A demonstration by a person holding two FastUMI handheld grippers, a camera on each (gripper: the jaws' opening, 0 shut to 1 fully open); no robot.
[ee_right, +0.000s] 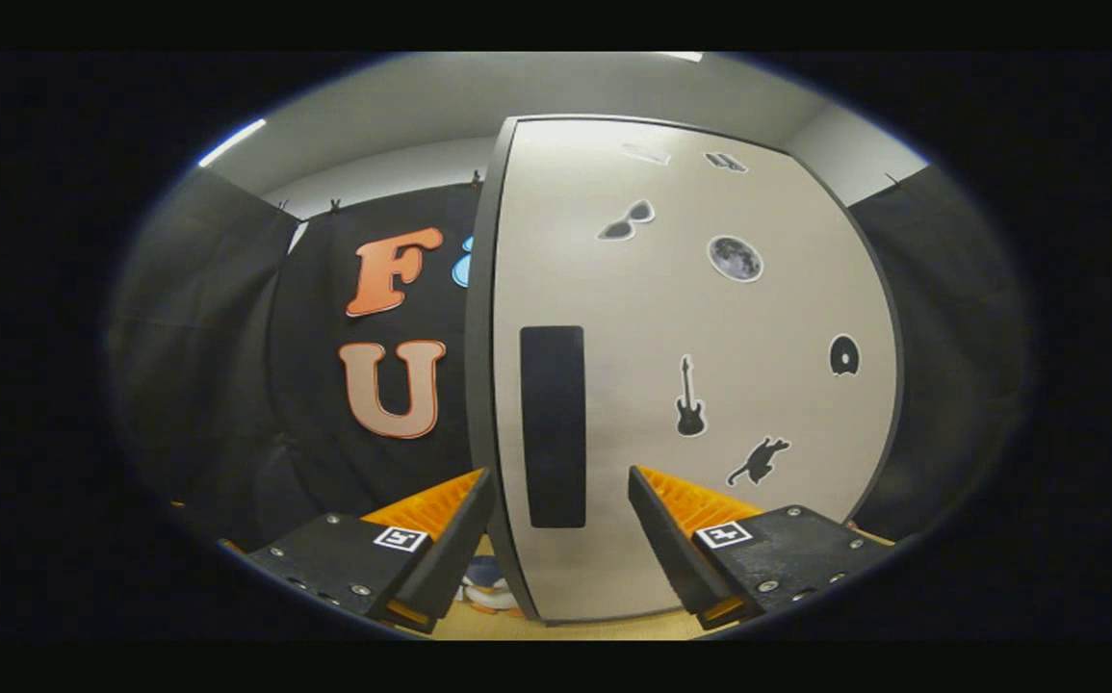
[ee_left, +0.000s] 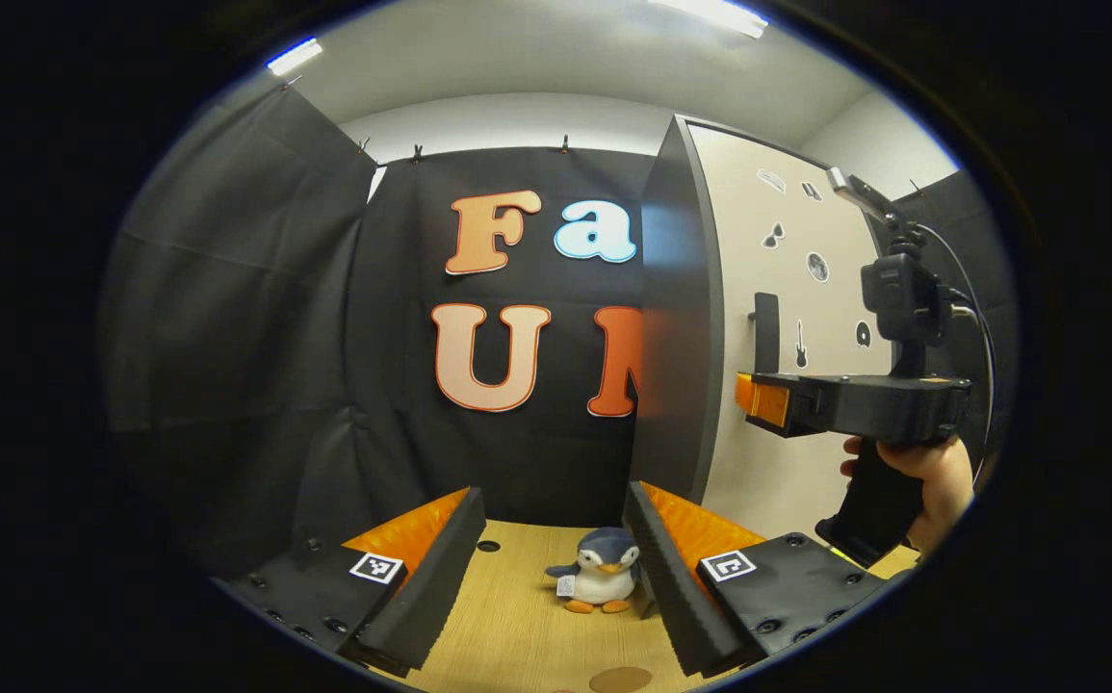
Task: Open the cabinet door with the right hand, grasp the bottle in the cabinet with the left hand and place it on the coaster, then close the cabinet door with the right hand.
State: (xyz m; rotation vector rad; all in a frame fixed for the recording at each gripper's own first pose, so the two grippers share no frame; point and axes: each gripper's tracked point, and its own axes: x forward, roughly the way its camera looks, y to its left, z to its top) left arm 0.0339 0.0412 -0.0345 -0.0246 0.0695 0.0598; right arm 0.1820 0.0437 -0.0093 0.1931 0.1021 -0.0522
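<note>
Cabinet door [ee_right: 690, 385] stands closed and pale, dotted with small dark stickers: sunglasses, a moon, a guitar, a cat and a disc among them. Its tall black handle [ee_right: 553, 426] runs upright near the door's left edge. In the right gripper view, the right gripper [ee_right: 556, 539] faces the door squarely with its two fingers spread wide, one on either side of the handle's lower end; the handle sits in the gap between them, but whether either finger touches it cannot be told, and nothing is gripped. In the left gripper view, the same cabinet [ee_left: 681, 318] shows at an angle, its dark side panel toward the camera and the pale door front beyond, with the right gripper held level in front of the door close to the handle, a hand [ee_left: 931, 481] wrapped around its grip below. The left gripper [ee_left: 556, 577] hangs above the wooden table [ee_left: 517, 616] with its fingers wide apart and holding nothing. Between those fingers, farther back on the table, sits a small plush penguin [ee_left: 602, 570] just in front of the cabinet's near corner. A round brown coaster [ee_left: 620, 680] lies on the table at the bottom edge of the left gripper view, near the left gripper and apart from the penguin. The bottle cannot be seen with the door shut.
</note>
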